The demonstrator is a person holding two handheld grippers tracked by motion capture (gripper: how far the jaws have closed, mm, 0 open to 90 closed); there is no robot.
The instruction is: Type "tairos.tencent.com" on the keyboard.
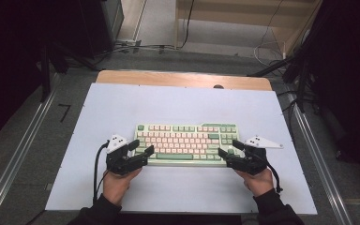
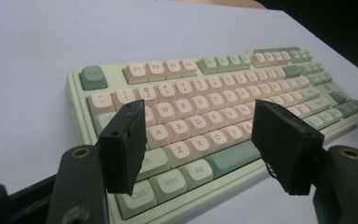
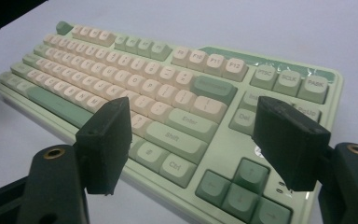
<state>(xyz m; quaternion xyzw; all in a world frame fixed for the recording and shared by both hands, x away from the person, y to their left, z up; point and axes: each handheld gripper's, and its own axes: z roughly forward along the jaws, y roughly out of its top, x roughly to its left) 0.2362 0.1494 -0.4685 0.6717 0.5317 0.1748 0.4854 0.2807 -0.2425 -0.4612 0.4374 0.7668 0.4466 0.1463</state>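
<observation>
Fingers of both grippers stand apart with nothing clamped. From the high view, the left gripper (image 1: 142, 149) sits at the keyboard's (image 1: 187, 143) near-left corner and the right gripper (image 1: 228, 149) at its near-right corner, each just beside the case or perhaps grazing it — contact cannot be told. That keyboard lies flat near the middle of the white sheet (image 1: 122, 103) covering the counter (image 1: 183, 78), its long axis running left to right, the space-bar row toward the person. Bare sheet lies open on all sides, widest at the far edge.

Seen from the left gripper view, the left gripper (image 2: 205, 144) fingers (image 2: 123, 147) frame the lower-left keys of the keyboard (image 2: 205, 107) and hover clear of them; the case runs off up and right.

Looking through the right gripper view, the right gripper (image 3: 196, 144) fingers (image 3: 291, 140) bracket the Shift, Ctrl and arrow keys of the keyboard (image 3: 168, 88) — gap wide, nothing pressed.
</observation>
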